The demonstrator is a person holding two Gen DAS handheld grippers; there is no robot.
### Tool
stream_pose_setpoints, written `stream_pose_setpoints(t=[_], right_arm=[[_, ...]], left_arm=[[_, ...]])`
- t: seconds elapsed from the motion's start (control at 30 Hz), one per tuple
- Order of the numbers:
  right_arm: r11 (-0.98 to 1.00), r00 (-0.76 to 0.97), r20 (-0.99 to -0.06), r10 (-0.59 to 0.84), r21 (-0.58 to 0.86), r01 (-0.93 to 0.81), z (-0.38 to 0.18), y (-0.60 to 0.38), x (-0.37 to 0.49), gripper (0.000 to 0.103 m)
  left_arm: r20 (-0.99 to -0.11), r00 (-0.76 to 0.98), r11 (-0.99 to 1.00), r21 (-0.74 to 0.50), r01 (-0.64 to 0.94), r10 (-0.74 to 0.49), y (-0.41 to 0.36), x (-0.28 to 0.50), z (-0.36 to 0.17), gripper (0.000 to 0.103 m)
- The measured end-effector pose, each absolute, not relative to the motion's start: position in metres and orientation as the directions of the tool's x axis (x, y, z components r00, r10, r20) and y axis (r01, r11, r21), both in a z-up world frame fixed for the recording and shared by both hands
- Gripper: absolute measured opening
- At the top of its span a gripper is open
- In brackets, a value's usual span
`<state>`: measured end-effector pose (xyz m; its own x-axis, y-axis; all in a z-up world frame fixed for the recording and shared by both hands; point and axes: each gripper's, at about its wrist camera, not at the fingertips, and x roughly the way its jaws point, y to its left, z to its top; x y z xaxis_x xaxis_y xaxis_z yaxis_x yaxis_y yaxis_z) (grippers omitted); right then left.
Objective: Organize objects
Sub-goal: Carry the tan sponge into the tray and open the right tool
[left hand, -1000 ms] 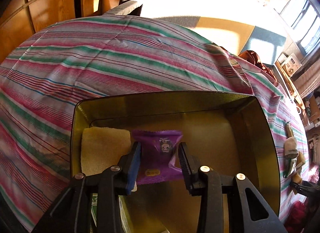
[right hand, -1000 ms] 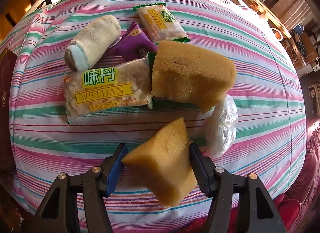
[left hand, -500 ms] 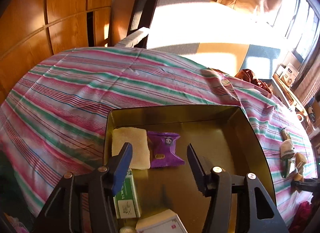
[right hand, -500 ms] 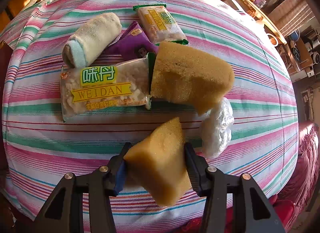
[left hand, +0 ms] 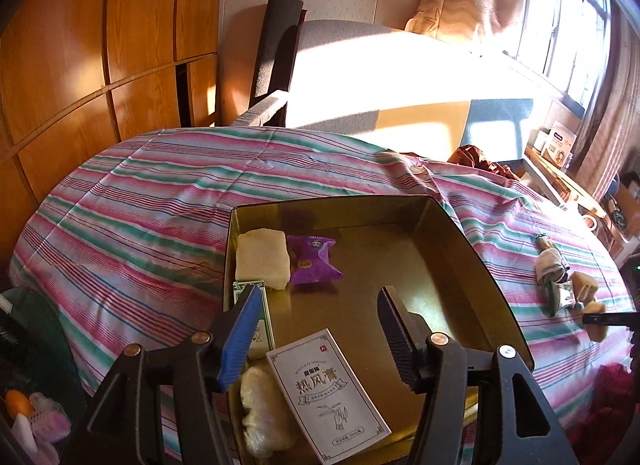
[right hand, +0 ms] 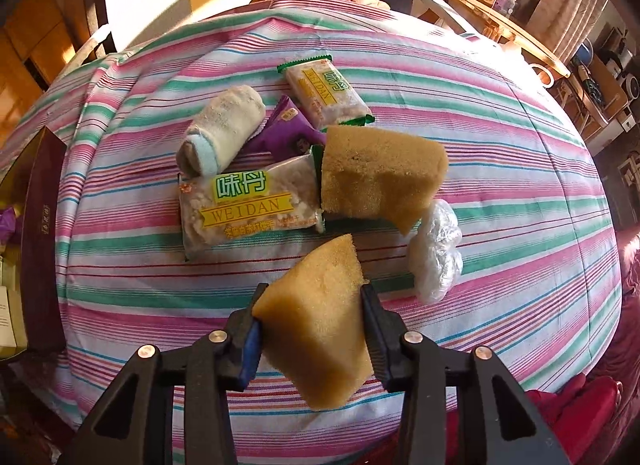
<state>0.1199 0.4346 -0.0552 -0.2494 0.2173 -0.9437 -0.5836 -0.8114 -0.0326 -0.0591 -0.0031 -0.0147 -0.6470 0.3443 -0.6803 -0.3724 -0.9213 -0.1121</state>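
My left gripper (left hand: 316, 301) hangs above the gold tin box (left hand: 460, 233), its jaws opening with nothing between them. In the box lie a purple snack packet (left hand: 314, 261), a pale sponge piece (left hand: 262, 259), a green-white carton (left hand: 260, 329), a white leaflet box (left hand: 326, 389) and a crumpled clear bag (left hand: 262, 409). My right gripper (right hand: 310, 299) is closing on a yellow sponge wedge (right hand: 320, 317), lifted off the striped cloth (right hand: 500, 145). Beyond it lie a bigger sponge (right hand: 380, 173), two Weidan cracker packs (right hand: 244, 205), a purple packet (right hand: 284, 131) and a rolled towel (right hand: 222, 131).
A crumpled clear plastic bag (right hand: 438, 253) lies right of the held wedge. The box's dark outer wall (right hand: 42, 225) stands at the left edge of the right wrist view. A chair (left hand: 280, 61) and wooden panels (left hand: 100, 45) stand behind the table; a cluttered shelf (right hand: 560, 45) sits at the right.
My left gripper let go of the purple packet in the box, opened and drew back and up. My right gripper closed on the yellow sponge wedge and lifted it off the cloth.
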Motion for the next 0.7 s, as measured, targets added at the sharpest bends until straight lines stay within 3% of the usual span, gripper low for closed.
stream_pose_setpoints(t=[0.33,0.47,0.7], right_arm=[[-0.883,-0.474,-0.865,0.164,0.086,-0.462,-0.017,0.407,0.076,0.044],[-0.934,-0.558,-0.827,0.066,0.145,-0.327,0.008,0.361,0.049,0.044],[-0.972,-0.568,-0.812,-0.134,0.22,-0.086,0.003,0.269,-0.033,0.044]], left_arm=[[-0.679,-0.639,-0.918,-0.135,-0.374,0.36,-0.005,-0.048,-0.018,0.062],[-0.683,-0.634,-0.919,-0.149,-0.364,0.362,-0.012,-0.046,-0.022,0.062],[-0.687,-0.634,-0.931,-0.195,-0.31,0.355,-0.04,-0.041,-0.029,0.062]])
